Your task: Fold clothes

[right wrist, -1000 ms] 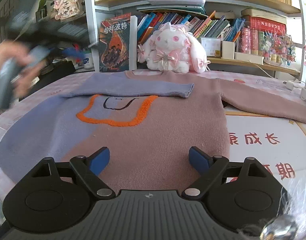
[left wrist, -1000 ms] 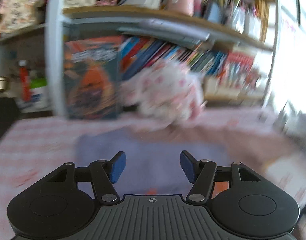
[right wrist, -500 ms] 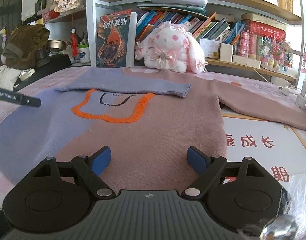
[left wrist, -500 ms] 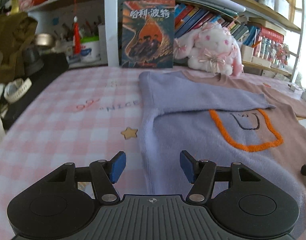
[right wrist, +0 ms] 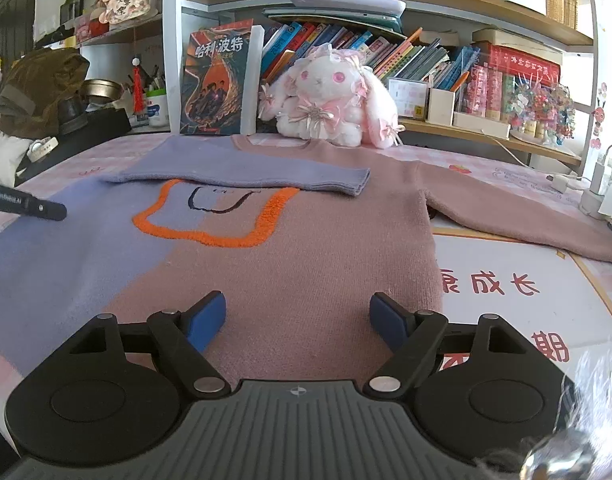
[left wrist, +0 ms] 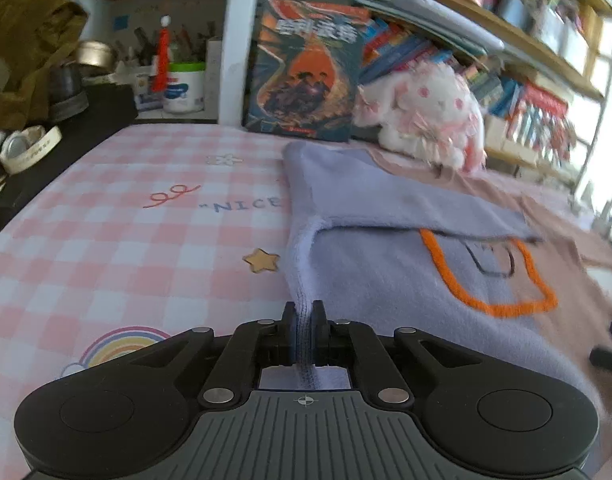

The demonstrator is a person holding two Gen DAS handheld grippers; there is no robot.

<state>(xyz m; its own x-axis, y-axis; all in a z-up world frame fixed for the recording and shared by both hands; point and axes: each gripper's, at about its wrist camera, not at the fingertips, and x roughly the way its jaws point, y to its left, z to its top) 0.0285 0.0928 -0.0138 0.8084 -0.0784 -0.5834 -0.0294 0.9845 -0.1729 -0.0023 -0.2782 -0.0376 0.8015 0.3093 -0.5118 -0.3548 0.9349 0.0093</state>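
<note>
Sweater [right wrist: 290, 264] lies flat on the table [left wrist: 118, 248], filling the centre of the right wrist frame: lavender on its left side, dusty pink on the right, orange outline with a dark "U" mark mid-chest. Lavender sleeve [right wrist: 246, 174] is folded across the chest; pink sleeve [right wrist: 518, 220] stretches out toward the right edge.

Left gripper [left wrist: 304, 320], bottom centre of its frame, is clamped tight on the sweater's lavender side edge, a ridge of knit pinched between the jaws. Right gripper [right wrist: 298, 316] hangs spread wide over the pink hem, gripping nothing.

Readable text: "NICE" printed on the pink checked tablecloth [left wrist: 242, 205], left of the sweater. Book [right wrist: 218, 84] standing upright behind it reads 哈利·波特. Red Chinese characters on the white sheet [right wrist: 502, 280] at right, partly legible: 成长.

Around: pink-and-white plush rabbit [right wrist: 330, 100] just behind the collar, bookshelf [right wrist: 386, 52] across the top, white tub [left wrist: 184, 86] upper left. Left gripper's black finger pokes in at the left edge of the right wrist frame, resting over the lavender side.
</note>
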